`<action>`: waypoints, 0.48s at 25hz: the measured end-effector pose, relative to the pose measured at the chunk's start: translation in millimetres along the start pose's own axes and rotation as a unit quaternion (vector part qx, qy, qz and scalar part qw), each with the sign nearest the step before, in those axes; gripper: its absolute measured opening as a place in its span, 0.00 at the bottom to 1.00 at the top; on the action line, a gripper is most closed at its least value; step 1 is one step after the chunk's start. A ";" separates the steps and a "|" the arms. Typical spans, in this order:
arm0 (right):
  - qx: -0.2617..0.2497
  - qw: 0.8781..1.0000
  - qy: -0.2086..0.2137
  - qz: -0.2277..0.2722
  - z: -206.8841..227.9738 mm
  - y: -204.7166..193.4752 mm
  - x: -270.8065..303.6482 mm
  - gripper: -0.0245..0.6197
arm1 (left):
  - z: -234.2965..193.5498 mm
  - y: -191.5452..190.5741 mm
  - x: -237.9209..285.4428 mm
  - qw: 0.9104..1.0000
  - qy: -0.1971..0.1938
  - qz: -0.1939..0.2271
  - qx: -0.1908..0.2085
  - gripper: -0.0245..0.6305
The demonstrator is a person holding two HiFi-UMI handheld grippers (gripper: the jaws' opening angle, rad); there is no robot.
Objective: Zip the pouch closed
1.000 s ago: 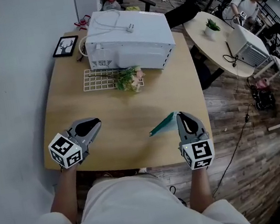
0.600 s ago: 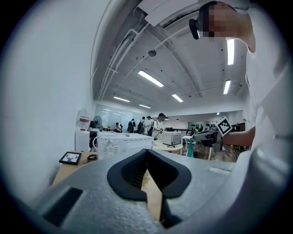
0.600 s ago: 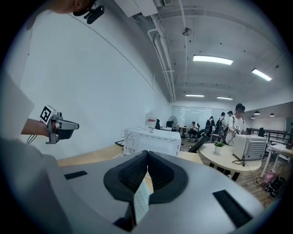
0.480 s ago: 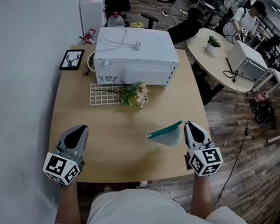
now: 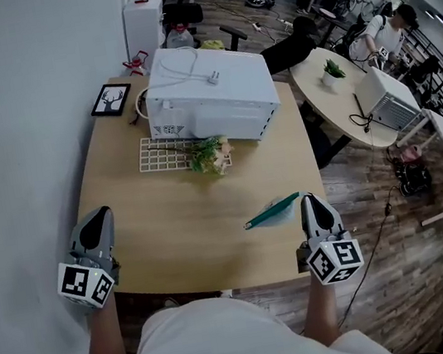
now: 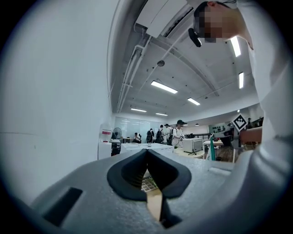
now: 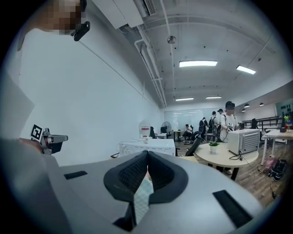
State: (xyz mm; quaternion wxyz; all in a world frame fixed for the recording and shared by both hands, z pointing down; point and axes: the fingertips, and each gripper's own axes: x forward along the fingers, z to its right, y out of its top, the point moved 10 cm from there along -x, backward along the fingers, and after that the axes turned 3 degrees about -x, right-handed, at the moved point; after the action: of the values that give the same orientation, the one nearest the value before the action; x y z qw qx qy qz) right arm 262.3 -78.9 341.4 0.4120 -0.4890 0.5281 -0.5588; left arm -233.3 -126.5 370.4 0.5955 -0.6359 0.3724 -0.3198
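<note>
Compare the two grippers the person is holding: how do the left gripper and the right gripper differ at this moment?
The right gripper is shut on an edge of the pouch; the left gripper is shut on nothing. The left gripper is by the front left corner of the table, well away from the pouch; the right gripper is by the front right corner. Both have closed jaws and point away from the person.

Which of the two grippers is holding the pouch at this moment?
The right gripper: its jaws are shut on the mesh edge of the pouch. The left gripper is shut too, but on nothing, far from the pouch.
</note>
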 end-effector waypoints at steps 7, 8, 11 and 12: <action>-0.007 1.000 0.000 0.006 -3.5 12.9 -0.4 0.05 | 2.6 -4.7 2.3 1.000 0.000 0.001 -0.007 0.06; -0.007 1.000 0.000 0.007 -3.7 14.6 -0.4 0.05 | 2.6 -4.0 3.0 1.000 -0.002 0.003 -0.007 0.06; -0.006 1.000 0.002 0.011 -3.8 18.5 -0.5 0.05 | 4.5 0.5 4.1 1.000 -0.002 0.004 -0.005 0.06; -0.005 1.000 0.002 0.012 -3.5 19.2 0.2 0.05 | 4.9 0.8 4.6 1.000 -0.002 0.005 -0.005 0.06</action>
State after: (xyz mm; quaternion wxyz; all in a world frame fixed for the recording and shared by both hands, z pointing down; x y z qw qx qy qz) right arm 257.7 -80.4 322.6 0.4149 -0.4832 0.5381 -0.5520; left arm -226.8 -127.9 369.0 0.5946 -0.6375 0.3762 -0.3140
